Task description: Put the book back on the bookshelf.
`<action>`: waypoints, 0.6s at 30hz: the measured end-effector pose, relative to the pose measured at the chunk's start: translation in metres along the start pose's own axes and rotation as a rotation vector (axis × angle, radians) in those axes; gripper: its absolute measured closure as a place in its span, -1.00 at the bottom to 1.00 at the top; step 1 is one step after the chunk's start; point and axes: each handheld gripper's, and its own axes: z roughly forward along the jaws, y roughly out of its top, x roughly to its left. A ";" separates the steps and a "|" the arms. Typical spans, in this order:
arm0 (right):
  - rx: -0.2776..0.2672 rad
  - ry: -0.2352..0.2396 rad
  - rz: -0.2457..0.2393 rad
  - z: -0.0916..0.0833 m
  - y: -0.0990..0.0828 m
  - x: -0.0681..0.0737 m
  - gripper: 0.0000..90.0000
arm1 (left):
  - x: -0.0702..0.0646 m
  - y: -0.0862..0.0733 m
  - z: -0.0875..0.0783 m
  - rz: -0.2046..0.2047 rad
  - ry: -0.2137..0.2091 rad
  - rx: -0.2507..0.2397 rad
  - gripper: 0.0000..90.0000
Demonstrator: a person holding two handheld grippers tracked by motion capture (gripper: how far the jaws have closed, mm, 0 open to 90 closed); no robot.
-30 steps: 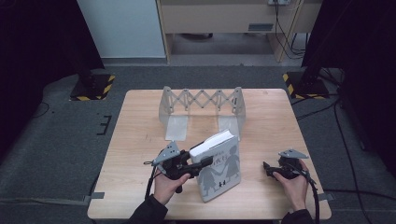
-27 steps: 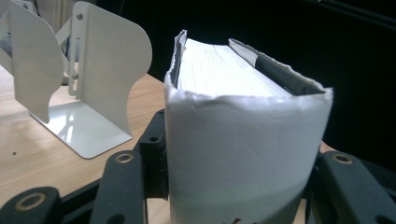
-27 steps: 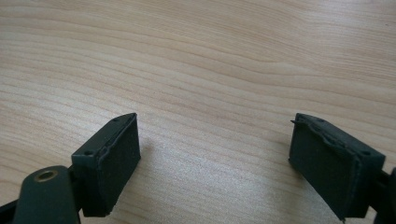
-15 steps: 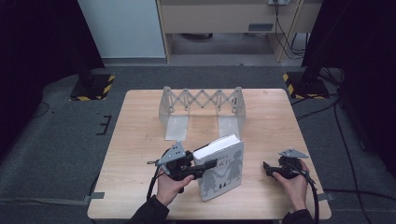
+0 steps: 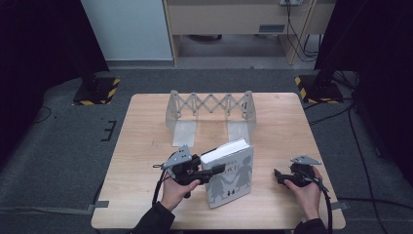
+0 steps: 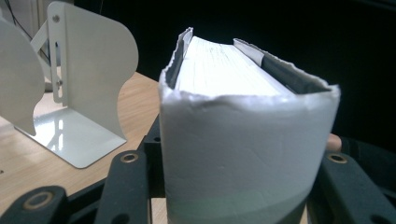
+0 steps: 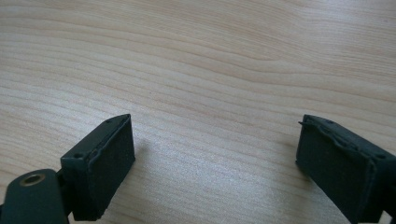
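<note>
Left gripper [image 5: 214,171] clamped on the spine of a thick white book [image 5: 233,173]; jaws flank the spine on both sides in the left gripper view [image 6: 247,154]. Book stands upright near the table's [image 5: 146,146] near edge, about mid-width, cover with dark figures facing the near side, page block on top. Right gripper [image 5: 278,176] rests near the near-right corner, well apart from the book; jaws spread wide over bare wood, nothing between them [image 7: 212,163]. Pale metal expanding bookend rack [image 5: 210,111] stands at the far middle of the table, well apart from the book.
</note>
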 end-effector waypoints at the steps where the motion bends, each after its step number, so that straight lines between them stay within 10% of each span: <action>1: -0.001 -0.002 0.002 0.000 0.000 0.000 -0.74 | -0.002 -0.001 0.000 0.005 -0.001 -0.003 0.07; 18: 0.009 -0.008 0.011 0.001 0.001 0.000 -0.84 | -0.014 0.005 0.004 0.018 0.005 0.029 0.01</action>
